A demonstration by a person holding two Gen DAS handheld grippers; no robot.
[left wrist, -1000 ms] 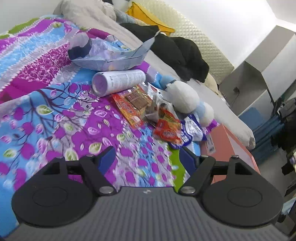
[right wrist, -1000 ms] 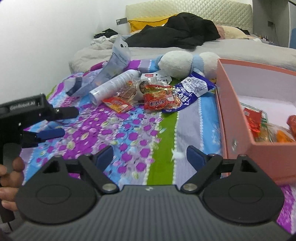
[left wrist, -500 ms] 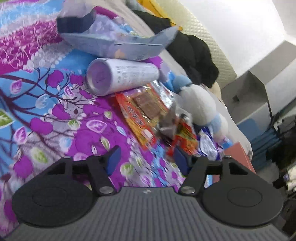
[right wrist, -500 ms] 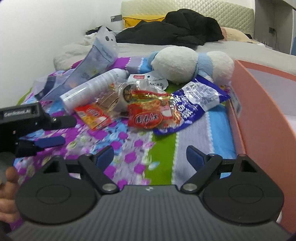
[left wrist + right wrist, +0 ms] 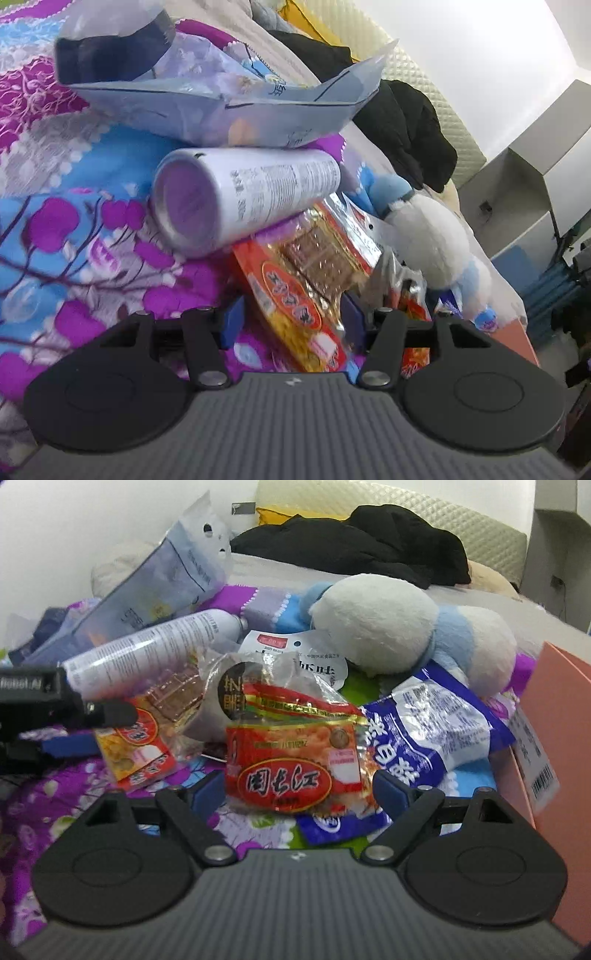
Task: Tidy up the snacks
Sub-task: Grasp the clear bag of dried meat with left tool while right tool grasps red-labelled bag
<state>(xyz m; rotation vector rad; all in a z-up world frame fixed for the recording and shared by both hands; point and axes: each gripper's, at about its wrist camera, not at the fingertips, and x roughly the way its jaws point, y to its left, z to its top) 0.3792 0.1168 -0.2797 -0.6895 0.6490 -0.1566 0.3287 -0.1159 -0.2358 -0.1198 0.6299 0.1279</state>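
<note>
Snacks lie heaped on the bed: an orange packet (image 5: 295, 310) sits between the closing, not yet pressing jaws of the left tool (image 5: 291, 325), just below the white can (image 5: 240, 199). Right tool (image 5: 299, 794), jaws apart, straddles a red packet (image 5: 291, 753) beside that can.

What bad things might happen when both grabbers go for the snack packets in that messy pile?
The white can rests partly on the orange packet that the left gripper is closing around, so lifting the packet may roll the can away. The right gripper is open around the red packet, which overlaps the blue packet; it might drag that one too. The two grippers are close and may bump.
</note>
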